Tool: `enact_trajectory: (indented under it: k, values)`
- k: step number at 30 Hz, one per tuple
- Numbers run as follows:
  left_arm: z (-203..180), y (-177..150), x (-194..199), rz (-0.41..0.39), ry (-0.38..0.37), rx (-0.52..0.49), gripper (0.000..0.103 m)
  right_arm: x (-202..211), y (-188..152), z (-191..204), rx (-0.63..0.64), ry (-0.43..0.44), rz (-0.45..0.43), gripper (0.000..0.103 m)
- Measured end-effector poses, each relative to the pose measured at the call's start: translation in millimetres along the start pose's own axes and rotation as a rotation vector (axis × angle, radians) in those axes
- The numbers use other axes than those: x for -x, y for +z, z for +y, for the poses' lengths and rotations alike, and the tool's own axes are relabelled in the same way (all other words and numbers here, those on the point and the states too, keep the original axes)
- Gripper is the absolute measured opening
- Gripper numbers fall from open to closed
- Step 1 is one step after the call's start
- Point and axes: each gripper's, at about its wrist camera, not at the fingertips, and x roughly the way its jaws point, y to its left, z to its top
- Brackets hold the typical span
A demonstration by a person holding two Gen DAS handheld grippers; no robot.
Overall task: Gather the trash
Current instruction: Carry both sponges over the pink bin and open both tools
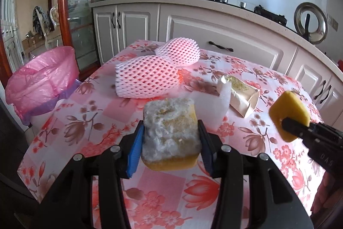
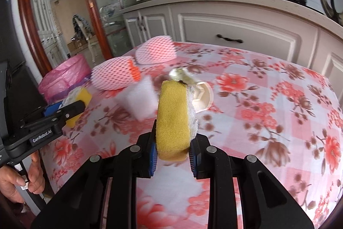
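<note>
Pinching a worn sponge (image 1: 171,132) in left fingers (image 1: 134,156), right fingers (image 2: 152,156) clamping a yellow sponge (image 2: 172,119), hand (image 2: 19,177) only in right view

Two hand-held grippers are in view: the left hand-held gripper (image 1: 170,138) and the right hand-held gripper (image 2: 172,143). Each carries one of the two yellow sponges: the left sponge (image 1: 170,132) has a worn grey-white scouring face, while the right sponge (image 2: 173,119) shows its yellow side with a white layer behind.

Two pink foam nets lie on the floral counter (image 1: 268,143): the near net (image 1: 146,81) and the far net (image 1: 179,52), behind it and touching it. Just beside the near net sits one white foam block (image 1: 209,109). Next to that block lies one beige wrapper (image 1: 242,98). One pink-lined bin (image 1: 42,83) stands off the counter's edge, past the near net.
</note>
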Motion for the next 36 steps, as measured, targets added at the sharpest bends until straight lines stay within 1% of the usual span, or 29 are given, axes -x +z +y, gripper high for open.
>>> enact_trajectory:
  k: [2,5,8,11,16,22,26,32,36]
  values:
    - [2.4,-0.7,2.7,-0.009,-0.004,0.008,0.046,-2.0,0.6,9.1,0.024,0.006,0.002,0.025]
    - [6.5,-3.0,7.1,-0.03,0.009,-0.005,0.046,-6.3,2.4,25.0,0.054,0.023,0.011,0.024]
    - [11.9,-4.6,10.5,-0.037,0.001,0.006,0.046,-9.5,6.1,36.0,0.078,0.036,0.013,0.024]
    - [20.6,-6.3,15.7,-0.055,0.016,0.0,0.046,-11.1,12.4,51.2,0.099,0.065,-0.003,0.024]
    - [44.5,-5.7,25.6,-0.076,0.038,0.038,0.046,-15.5,23.8,77.7,0.145,0.107,-0.026,0.024]
    - [76.2,-0.3,43.2,-0.119,0.098,0.08,0.046,-26.3,40.3,115.3,0.189,0.16,-0.061,0.025]
    - [100.0,6.5,55.8,-0.155,0.154,0.086,0.046,-36.6,55.5,144.8,0.239,0.203,-0.077,0.025]
    - [150.6,19.7,65.6,-0.187,0.231,0.118,0.046,-58.7,87.4,186.7,0.287,0.277,-0.087,0.025]
    - [184.3,36.9,69.8,-0.212,0.281,0.136,0.046,-77.2,111.0,219.4,0.338,0.318,-0.101,0.025]
